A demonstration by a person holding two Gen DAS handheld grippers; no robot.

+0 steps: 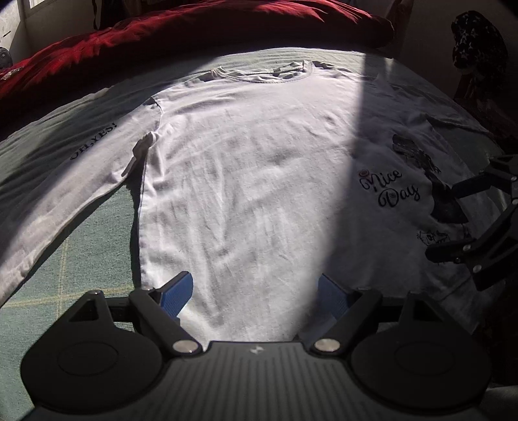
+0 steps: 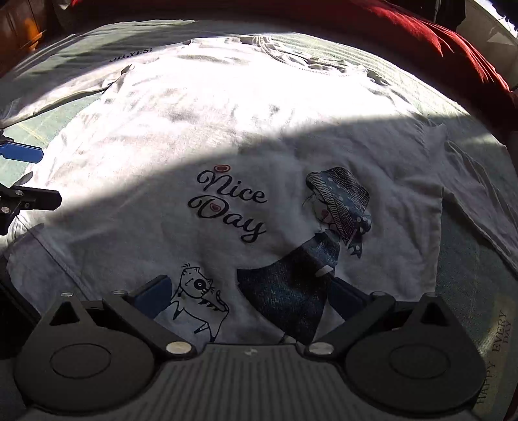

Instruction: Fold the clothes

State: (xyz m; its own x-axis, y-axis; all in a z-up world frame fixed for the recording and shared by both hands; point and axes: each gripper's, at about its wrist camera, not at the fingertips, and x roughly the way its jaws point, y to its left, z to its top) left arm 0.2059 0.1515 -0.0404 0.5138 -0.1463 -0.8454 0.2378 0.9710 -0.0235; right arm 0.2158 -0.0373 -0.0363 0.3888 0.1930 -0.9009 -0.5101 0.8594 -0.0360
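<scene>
Left wrist view: the white shirt lay spread flat, front side up, on the pale green bed sheet, red blanket bunched past the collar. The left hand-held gripper hung over the hem with jaws wide apart, nothing in them.

Right wrist view: the right hand-held gripper sat over the lower edge by the cat print, jaws spread wide too, gripping nothing. "Nice Day" lettering sat mid-shirt.
</scene>
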